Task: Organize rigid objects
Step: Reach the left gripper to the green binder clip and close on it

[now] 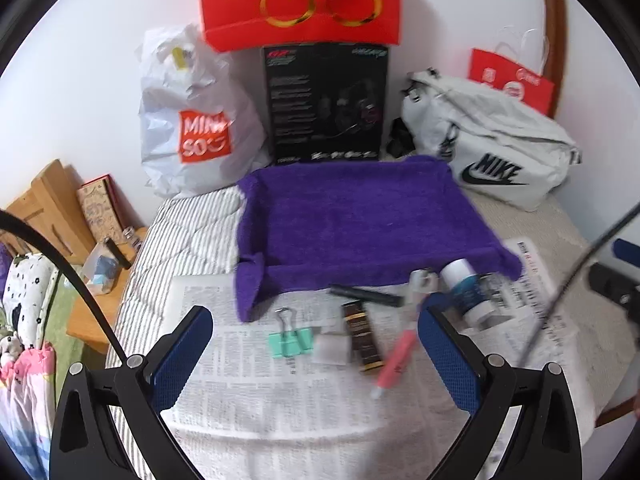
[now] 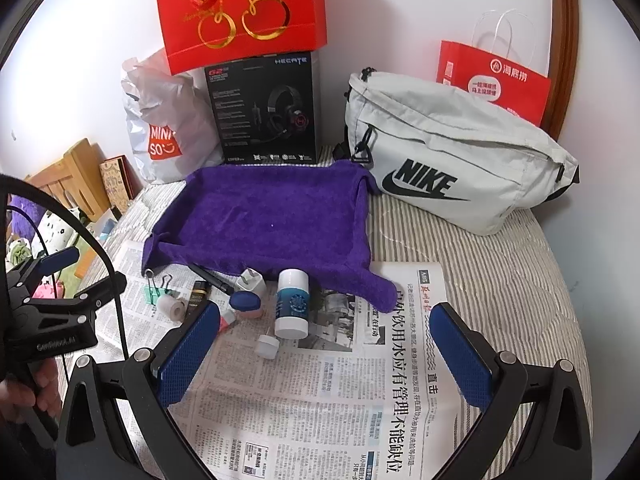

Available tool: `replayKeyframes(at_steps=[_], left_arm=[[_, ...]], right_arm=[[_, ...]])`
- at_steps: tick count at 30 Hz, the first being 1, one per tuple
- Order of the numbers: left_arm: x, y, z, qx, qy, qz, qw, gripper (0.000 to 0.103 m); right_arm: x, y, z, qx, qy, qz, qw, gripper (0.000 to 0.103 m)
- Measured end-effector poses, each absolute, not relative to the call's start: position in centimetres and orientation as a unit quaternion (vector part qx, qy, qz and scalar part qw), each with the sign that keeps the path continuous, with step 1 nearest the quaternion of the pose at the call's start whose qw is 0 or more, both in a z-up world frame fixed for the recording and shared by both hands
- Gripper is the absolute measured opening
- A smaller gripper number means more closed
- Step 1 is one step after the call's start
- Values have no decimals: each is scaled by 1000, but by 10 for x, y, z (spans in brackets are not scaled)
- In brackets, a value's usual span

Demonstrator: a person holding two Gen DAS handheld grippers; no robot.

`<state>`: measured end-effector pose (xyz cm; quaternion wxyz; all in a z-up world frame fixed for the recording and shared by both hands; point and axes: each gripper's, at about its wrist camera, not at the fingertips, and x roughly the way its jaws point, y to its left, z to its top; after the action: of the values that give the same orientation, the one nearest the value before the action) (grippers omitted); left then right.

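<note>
A purple cloth tray [image 1: 352, 220] [image 2: 272, 216] lies on the bed with nothing in it. In front of it, on newspaper [image 1: 256, 384] [image 2: 320, 392], lie a green binder clip [image 1: 289, 342] [image 2: 154, 292], a white tape roll [image 1: 332, 346] [image 2: 171, 306], a dark tube with gold bands [image 1: 362, 338], a pink pen [image 1: 396, 362], a black pen [image 1: 366, 294], a white and blue bottle [image 1: 468, 288] [image 2: 292, 304], a blue-lidded case [image 2: 246, 304] and a small white cap [image 2: 267, 346]. My left gripper [image 1: 316, 356] is open above the clip and tube. My right gripper [image 2: 324, 352] is open, just short of the bottle.
Behind the tray stand a Miniso bag [image 1: 192, 120], a black headset box [image 2: 264, 112], a red gift bag [image 2: 240, 12], a grey Nike bag [image 2: 448, 160] and a red paper bag [image 2: 496, 80]. A wooden stool [image 1: 100, 280] stands left of the bed.
</note>
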<state>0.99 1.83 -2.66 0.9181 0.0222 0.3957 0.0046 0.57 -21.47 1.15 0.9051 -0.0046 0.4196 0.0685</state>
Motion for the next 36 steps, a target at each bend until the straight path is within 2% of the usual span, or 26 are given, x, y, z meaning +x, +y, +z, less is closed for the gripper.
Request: replayKeyframes(at_steps=[15, 27, 33, 36], left_arm=[[51, 67, -117, 7, 463, 19, 886, 103], [62, 66, -138, -7, 510, 36, 860, 103], [65, 58, -144, -13, 503, 63, 862, 102], [64, 59, -143, -17, 492, 66, 868, 94]], right_arm=[[25, -227, -32, 1, 467, 55, 882, 103], [38, -217, -56, -19, 495, 60, 867, 103], [40, -216, -62, -26, 502, 62, 862, 103], [42, -219, -66, -24, 505, 60, 860, 103]])
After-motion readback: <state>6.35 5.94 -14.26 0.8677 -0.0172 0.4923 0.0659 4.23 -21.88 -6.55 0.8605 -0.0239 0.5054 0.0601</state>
